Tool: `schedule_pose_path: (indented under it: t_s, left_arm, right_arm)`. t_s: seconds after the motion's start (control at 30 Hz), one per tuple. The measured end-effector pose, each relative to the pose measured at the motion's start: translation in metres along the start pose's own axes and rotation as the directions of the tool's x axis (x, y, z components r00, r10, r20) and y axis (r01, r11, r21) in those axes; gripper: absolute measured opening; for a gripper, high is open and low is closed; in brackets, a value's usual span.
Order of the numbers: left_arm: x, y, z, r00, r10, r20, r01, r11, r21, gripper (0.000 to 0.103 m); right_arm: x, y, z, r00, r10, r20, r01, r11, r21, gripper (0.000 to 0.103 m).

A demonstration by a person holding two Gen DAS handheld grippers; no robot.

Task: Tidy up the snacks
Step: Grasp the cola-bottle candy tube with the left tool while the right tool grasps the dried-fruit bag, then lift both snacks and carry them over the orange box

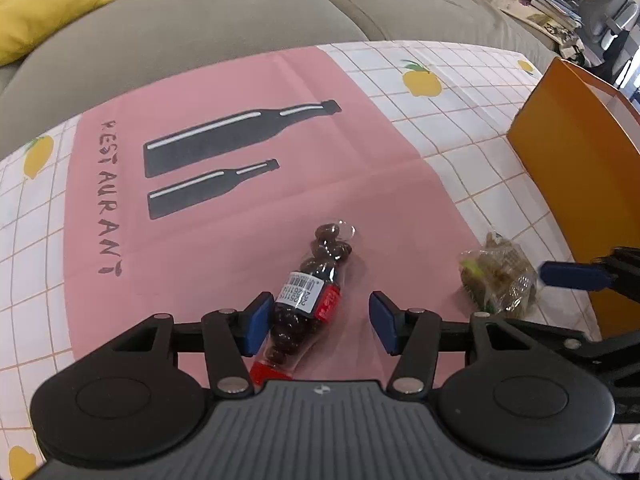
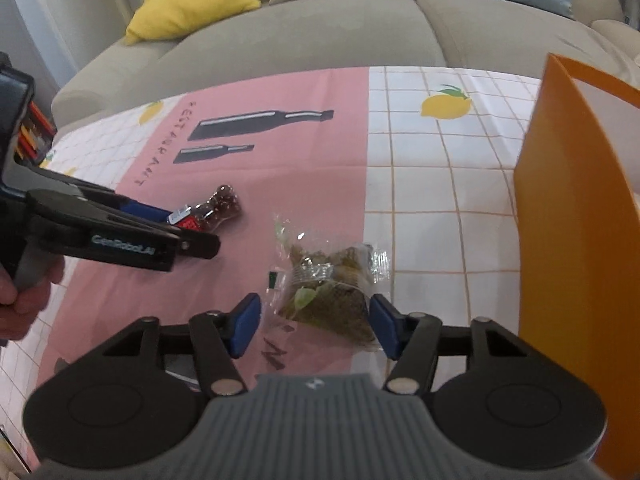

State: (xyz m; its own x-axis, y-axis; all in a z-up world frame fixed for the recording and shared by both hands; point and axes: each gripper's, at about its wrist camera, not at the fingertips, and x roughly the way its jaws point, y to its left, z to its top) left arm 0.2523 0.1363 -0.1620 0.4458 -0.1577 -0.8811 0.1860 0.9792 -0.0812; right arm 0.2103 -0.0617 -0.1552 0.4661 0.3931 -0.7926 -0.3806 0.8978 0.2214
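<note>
A clear bottle-shaped packet of dark round sweets (image 1: pixel 312 304), with a red cap and a white label, lies on the pink placemat (image 1: pixel 224 240). My left gripper (image 1: pixel 322 322) straddles its lower half. The left pad touches it, the right pad stands well clear, so the gripper is open. A clear bag of green-brown snack (image 2: pixel 332 292) lies at the placemat's right edge. My right gripper (image 2: pixel 315 325) is open around it, the right pad at the bag's edge, the left pad apart. The packet of sweets (image 2: pixel 218 208) and the left gripper (image 2: pixel 186 230) also show in the right wrist view.
An orange box (image 2: pixel 580 220) stands upright at the table's right side, close to the bag. The checked tablecloth (image 1: pixel 460 128) with lemon prints covers the table. A grey sofa (image 1: pixel 200 32) with a yellow cushion (image 2: pixel 192 0) runs behind. A hand (image 2: pixel 24 296) holds the left gripper.
</note>
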Motion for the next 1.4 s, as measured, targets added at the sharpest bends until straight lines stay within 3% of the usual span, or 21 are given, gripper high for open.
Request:
schedule_pose_path:
  t_s: [0.1,0.23,0.47,0.57,0.67,1.07,1.27,1.4]
  left_arm:
    - [0.000,-0.005,-0.003,0.999,0.031,0.012,-0.031,1.000,-0.003,0.061]
    - [-0.001,-0.009,-0.006,0.998,0.049,0.027,-0.048,0.998,-0.036,0.057]
    - [0.000,-0.005,-0.004,0.998,0.041,0.047,-0.035,0.992,-0.119,0.055]
    - [0.000,-0.006,-0.005,0.997,0.062,0.056,-0.054,0.990,-0.134,0.043]
    - [-0.002,-0.006,-0.007,0.996,0.061,0.068,-0.050,0.986,-0.161,0.041]
    - [-0.004,-0.021,-0.013,0.992,0.102,0.068,-0.084,0.971,-0.222,0.039]
    - [-0.019,-0.035,-0.036,0.995,0.092,0.024,-0.081,0.949,-0.304,0.039]
    - [-0.030,-0.049,-0.057,0.994,0.106,-0.016,-0.106,0.949,-0.297,0.039]
  right_arm:
    - [-0.009,-0.002,-0.007,0.998,-0.039,0.053,0.036,0.998,0.044,0.072]
    - [-0.008,-0.005,-0.010,0.996,-0.029,0.083,0.021,0.995,0.095,0.072]
    - [0.006,0.006,0.002,0.993,-0.050,0.107,0.049,0.999,0.008,0.071]
    - [0.013,0.006,0.004,0.995,-0.051,0.084,0.050,0.999,0.004,0.064]
    - [0.016,0.003,0.001,0.996,-0.051,0.076,0.049,0.998,0.026,0.058]
    - [0.016,0.010,-0.008,0.996,-0.063,0.056,0.066,0.996,-0.065,0.051]
    - [0.006,0.013,-0.017,0.998,-0.060,0.033,0.062,0.994,-0.085,0.049]
    - [-0.004,0.021,-0.031,0.997,-0.068,0.024,0.071,0.986,-0.152,0.046]
